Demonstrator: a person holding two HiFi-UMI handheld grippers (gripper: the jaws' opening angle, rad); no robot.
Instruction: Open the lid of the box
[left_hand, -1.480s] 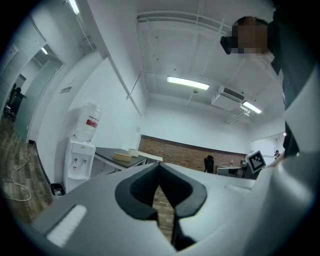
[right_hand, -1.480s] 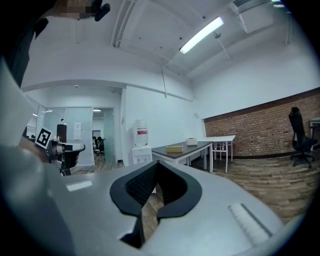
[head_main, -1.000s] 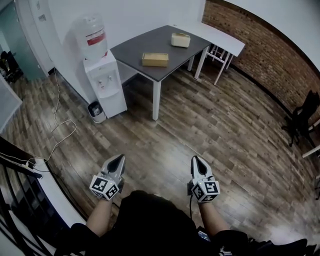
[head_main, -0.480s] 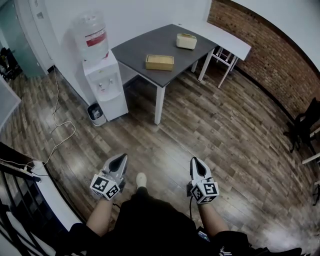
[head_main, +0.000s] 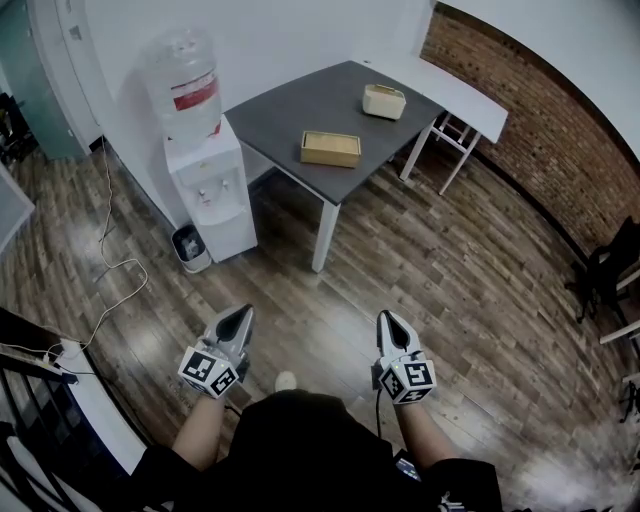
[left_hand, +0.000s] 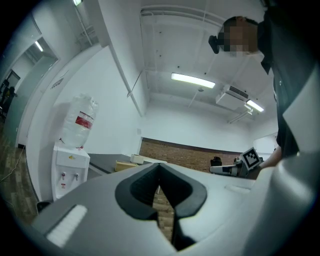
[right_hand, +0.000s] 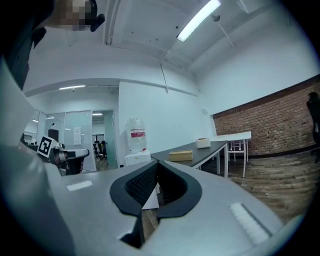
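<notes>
A flat tan box (head_main: 331, 148) lies near the front corner of the dark grey table (head_main: 290, 100), and shows small in the right gripper view (right_hand: 181, 155) and the left gripper view (left_hand: 125, 165). A smaller cream box (head_main: 384, 101) sits further back on the same table. Both grippers hang over the wooden floor, well short of the table. My left gripper (head_main: 235, 320) is shut and holds nothing. My right gripper (head_main: 391, 323) is shut and empty too.
A white water dispenser (head_main: 205, 185) with a bottle stands left of the table, a small bin (head_main: 190, 247) beside it. A white cable (head_main: 110, 270) trails over the floor at left. A white bench (head_main: 455, 95) and brick wall (head_main: 540, 130) lie at right, a black chair (head_main: 605, 270) at far right.
The table and boxes have slid rightwards and nearer in the head view as the person walks toward them. Both grippers keep their place in the frame and stay shut.
</notes>
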